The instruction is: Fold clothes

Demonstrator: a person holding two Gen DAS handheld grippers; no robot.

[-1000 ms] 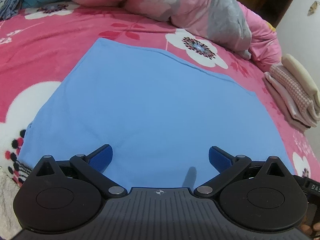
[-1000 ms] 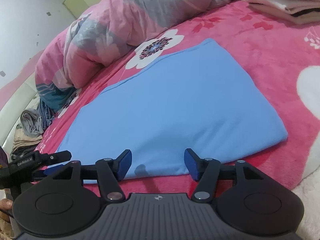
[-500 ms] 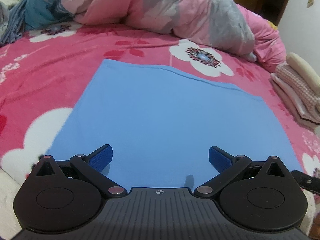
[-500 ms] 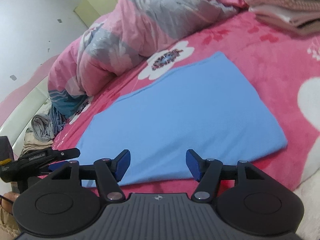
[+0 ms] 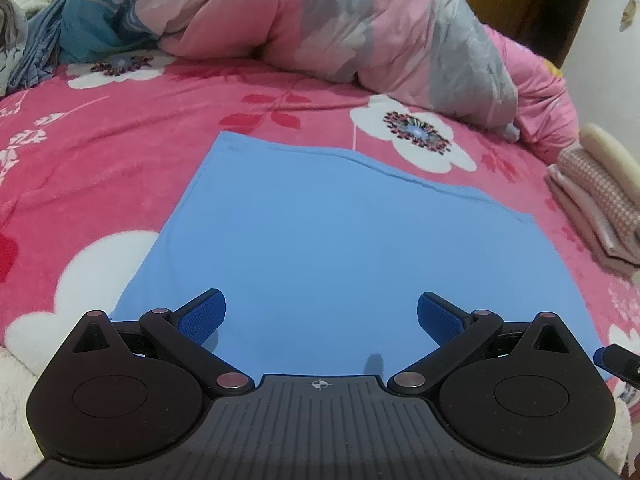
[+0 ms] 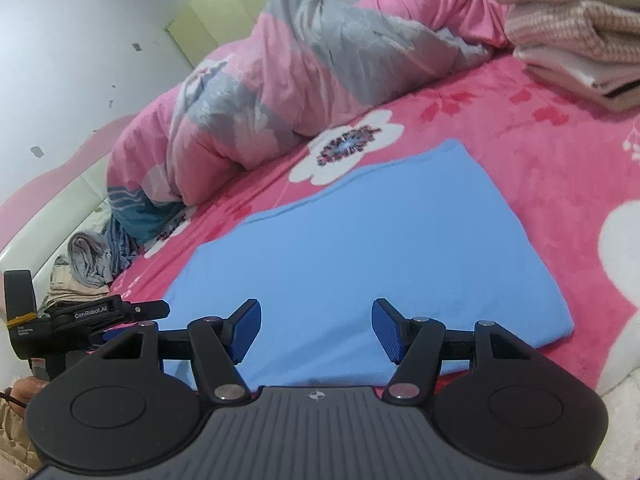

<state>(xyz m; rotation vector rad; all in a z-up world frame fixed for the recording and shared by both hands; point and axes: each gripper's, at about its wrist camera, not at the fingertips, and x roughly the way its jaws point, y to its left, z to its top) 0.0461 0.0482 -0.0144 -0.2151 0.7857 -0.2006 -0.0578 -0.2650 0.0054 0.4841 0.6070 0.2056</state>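
Garment: blue cloth (image 5: 352,240) lies flat mid-bed, near edge by bed's front edge. Left gripper (image 5: 321,316) & right gripper (image 6: 316,330) both wide, empty, above it. Pinch near corners evenly, lift together, keep edges aligned w/ far hem.

Bed cover (image 5: 120,152): pink fleece, white flower print. Bunched quilt (image 5: 320,20) along the far side, pink/grey with a teal striped end. Wooden door (image 5: 532,4) beyond it at the right. White wall (image 6: 80,60) with scuff marks, pale green panel (image 6: 208,16), padded white headboard (image 6: 48,224).
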